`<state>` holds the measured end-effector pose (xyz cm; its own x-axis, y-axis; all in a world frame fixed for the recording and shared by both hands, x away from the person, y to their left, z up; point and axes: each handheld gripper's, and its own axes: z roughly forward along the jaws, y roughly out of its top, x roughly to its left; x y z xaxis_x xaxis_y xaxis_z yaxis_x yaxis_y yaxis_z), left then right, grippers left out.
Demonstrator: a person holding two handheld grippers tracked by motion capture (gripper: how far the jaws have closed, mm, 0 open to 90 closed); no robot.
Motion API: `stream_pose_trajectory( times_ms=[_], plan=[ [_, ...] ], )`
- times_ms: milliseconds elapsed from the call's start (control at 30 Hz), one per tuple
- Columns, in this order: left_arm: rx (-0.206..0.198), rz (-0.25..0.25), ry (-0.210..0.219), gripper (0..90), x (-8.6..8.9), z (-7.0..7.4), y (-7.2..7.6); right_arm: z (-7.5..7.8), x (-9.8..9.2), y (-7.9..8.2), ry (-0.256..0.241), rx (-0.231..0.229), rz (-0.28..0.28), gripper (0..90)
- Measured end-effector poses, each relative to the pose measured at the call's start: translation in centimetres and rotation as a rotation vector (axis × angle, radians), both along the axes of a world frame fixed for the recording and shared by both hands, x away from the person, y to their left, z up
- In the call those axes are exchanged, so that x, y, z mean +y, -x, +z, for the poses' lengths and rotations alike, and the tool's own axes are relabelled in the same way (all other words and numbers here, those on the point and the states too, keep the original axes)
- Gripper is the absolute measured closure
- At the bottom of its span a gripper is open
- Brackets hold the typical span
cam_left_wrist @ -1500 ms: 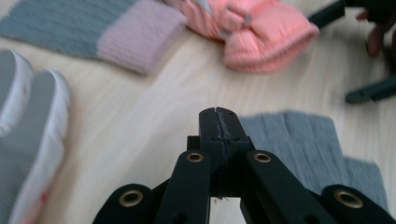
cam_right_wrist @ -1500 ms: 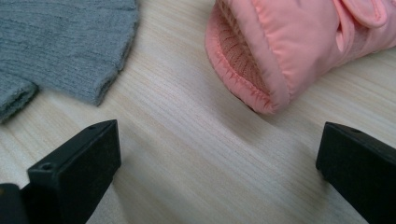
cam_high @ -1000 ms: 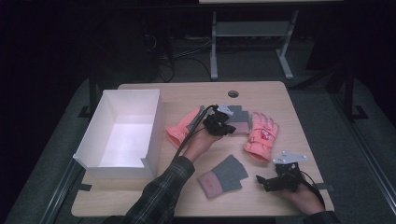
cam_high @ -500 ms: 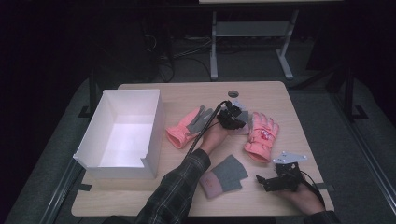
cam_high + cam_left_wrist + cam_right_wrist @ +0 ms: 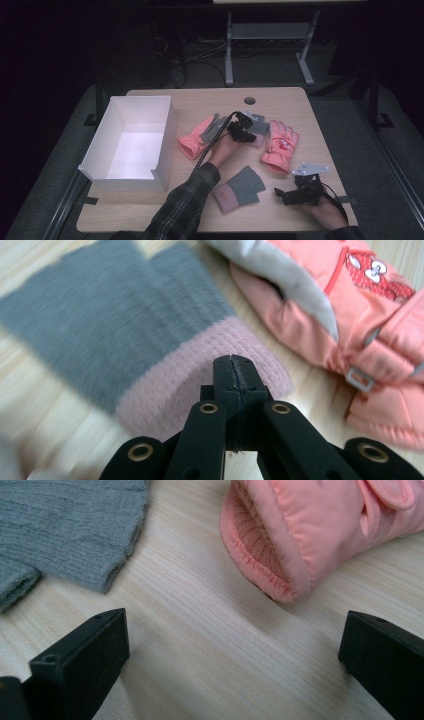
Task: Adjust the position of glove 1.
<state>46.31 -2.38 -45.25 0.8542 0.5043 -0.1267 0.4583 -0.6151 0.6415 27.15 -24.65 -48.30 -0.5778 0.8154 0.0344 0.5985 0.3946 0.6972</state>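
At the left tool (image 5: 233, 365), shut tight, black jaws pressed flat together, with no cloth seen between them. Poised right over the pink cuff of the far grey glove (image 5: 125, 330); touching it or just clear of it, cannot tell. Beyond the tips, the grey knit part of that glove, flat on the table (image 5: 30, 405) and blurred. Just right of the tips, the right pink glove (image 5: 360, 320), with a grey inner flap, a small emblem and a strap buckle, its edge close against the knit cuff.

From the high view, the left tool (image 5: 242, 131) held out in a hand from a plaid sleeve (image 5: 185, 205), cable trailing back along the arm. To one side of it, the left pink glove (image 5: 200, 136), just beside; to the other, the right pink glove (image 5: 280, 147), also just beside. Farther left of the tool, well apart, an open white box (image 5: 127, 142).

At the right tool (image 5: 235, 640), wide apart, nothing between the jaws but bare wood. Ahead and left of the jaws, an edge of the near grey glove (image 5: 65, 525); ahead and right, the open cuff of the right pink glove (image 5: 300, 530). Neither touched.

From above, the right tool (image 5: 287, 195) low over the near right of the table (image 5: 200, 100), grey plate on top, near grey glove (image 5: 239, 187) just beside its tips.
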Motion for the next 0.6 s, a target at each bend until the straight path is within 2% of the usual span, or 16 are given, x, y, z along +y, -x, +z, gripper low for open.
stream_pose_trajectory(
  times_ms=[167, 200, 233, 467, 600],
  plan=[
    [0.002, 0.005, -0.009, 89.8, 0.9, 0.1, 0.3, 0.0, 0.0, 0.0, 0.0, -0.009, 0.002, 0.0],
    [-0.002, -0.004, -0.024, 89.8, 1.2, 0.2, 0.3, 0.0, 0.0, 0.0, 0.0, -0.007, 0.001, 0.0],
    [0.002, 0.009, -0.016, 89.8, 1.3, 0.2, 0.5, 0.0, 0.0, -0.1, -0.001, -0.008, 0.004, 0.0],
    [0.004, 0.031, -0.035, 89.8, 3.3, 0.4, 0.9, 0.0, 0.0, 0.0, 0.001, -0.005, 0.002, 0.0],
    [-0.002, 0.043, -0.017, 89.7, 3.4, 0.7, 0.7, 0.0, 0.0, 0.0, 0.0, -0.001, 0.0, 0.0]
  ],
)
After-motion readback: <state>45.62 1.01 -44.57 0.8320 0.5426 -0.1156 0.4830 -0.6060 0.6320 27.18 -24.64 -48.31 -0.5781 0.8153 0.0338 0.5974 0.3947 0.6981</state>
